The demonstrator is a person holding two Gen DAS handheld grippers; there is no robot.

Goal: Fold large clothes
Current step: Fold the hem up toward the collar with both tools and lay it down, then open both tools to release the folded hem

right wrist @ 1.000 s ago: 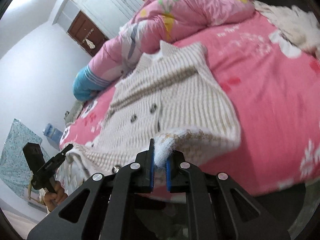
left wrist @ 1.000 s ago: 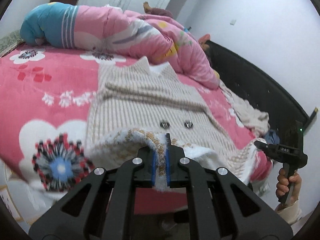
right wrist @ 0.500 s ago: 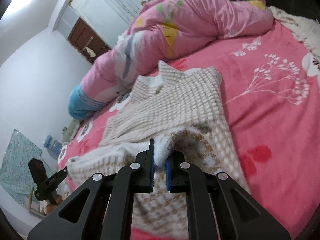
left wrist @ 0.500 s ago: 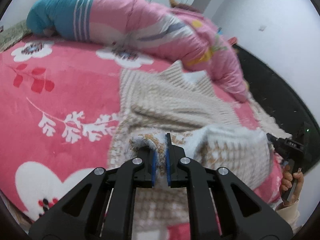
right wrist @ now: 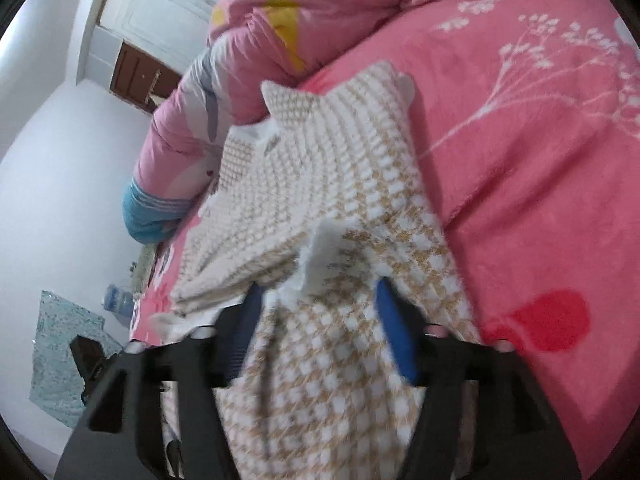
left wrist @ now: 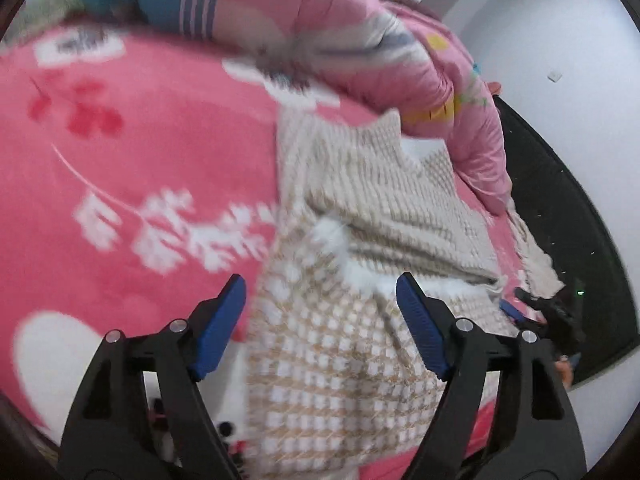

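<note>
Both hand-held grippers, left point(left wrist: 320, 304) and right point(right wrist: 318, 312), have just sprung wide, their blue pads clear of the knitted cardigan point(left wrist: 352, 340) whose turned-up hem lies between them on the pink bed point(left wrist: 120, 184). Soft, thick and floppy, it is probably best pinched at hem corners or shoulders.

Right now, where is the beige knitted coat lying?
In both wrist views the beige knitted coat lies on the pink bed cover, its hem folded up, collar near the rolled pink quilt.
</note>
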